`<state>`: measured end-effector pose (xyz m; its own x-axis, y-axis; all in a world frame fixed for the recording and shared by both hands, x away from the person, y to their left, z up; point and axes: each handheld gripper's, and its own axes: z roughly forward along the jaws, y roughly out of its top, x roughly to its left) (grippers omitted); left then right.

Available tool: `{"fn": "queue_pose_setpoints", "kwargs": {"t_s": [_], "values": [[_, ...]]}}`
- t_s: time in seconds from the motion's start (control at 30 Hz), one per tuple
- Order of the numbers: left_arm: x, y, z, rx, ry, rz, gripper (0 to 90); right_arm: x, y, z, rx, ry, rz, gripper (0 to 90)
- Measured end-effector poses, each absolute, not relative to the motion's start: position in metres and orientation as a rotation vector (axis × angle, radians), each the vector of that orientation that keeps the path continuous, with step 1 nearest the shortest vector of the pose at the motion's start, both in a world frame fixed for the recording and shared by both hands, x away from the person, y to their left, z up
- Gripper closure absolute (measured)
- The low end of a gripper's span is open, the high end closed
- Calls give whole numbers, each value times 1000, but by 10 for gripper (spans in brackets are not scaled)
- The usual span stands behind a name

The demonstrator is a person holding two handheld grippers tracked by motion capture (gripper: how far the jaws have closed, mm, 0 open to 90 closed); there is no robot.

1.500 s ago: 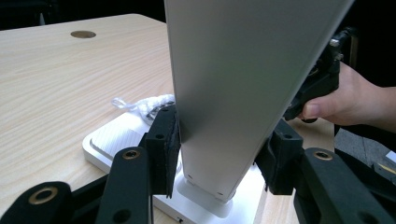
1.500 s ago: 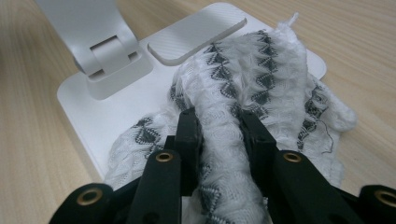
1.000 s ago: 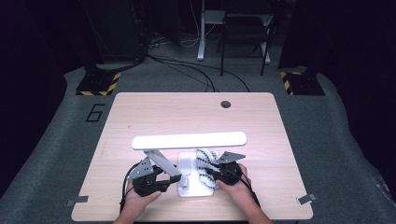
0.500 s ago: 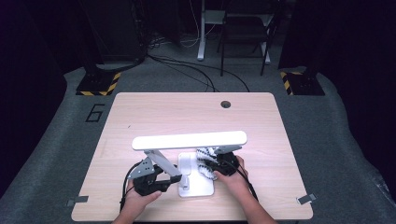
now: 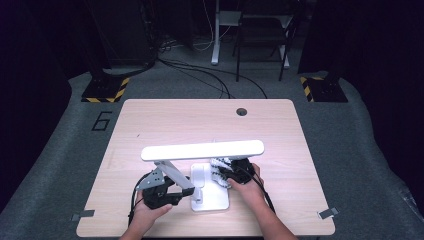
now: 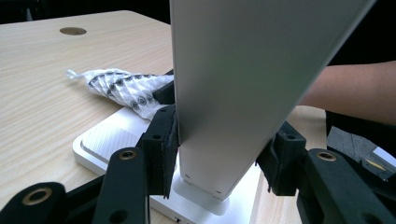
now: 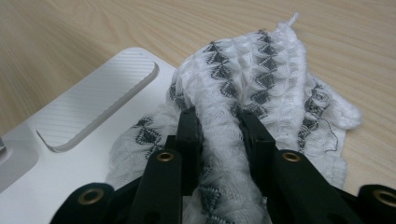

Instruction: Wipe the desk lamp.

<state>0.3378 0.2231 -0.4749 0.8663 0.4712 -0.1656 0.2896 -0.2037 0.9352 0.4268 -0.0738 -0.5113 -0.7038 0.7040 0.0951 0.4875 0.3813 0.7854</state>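
Writing: a painted "6" (image 5: 102, 120) on the floor left of the table (image 5: 150, 120).
Lamp head (image 5: 202, 150): long axis across the table.
Lamp arm (image 6: 233, 93): between the left gripper (image 6: 217, 154) jaws, which have just been opening.
Cloth (image 7: 243, 121): on the lamp base (image 7: 79, 126) corner, pinched by the right gripper (image 7: 219, 135).

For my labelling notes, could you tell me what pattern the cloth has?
White cloth with rows of dark grey diamonds, clearest in the right gripper view.

A light wooden table (image 5: 150, 125) with a round cable hole (image 5: 242, 111) stands on grey carpet (image 5: 360, 150).
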Motion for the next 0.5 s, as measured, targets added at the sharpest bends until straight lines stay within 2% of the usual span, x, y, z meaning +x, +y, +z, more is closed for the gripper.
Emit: {"fn": "queue_pose_setpoints", "kwargs": {"t_s": [0.23,0.5], "values": [[340,231,-458,1778,558,191,482,426,-73,-511,1059,2382,1220,719],[345,234,-445,1773,501,155,511,426,-73,-510,1063,2379,1211,712]]}}
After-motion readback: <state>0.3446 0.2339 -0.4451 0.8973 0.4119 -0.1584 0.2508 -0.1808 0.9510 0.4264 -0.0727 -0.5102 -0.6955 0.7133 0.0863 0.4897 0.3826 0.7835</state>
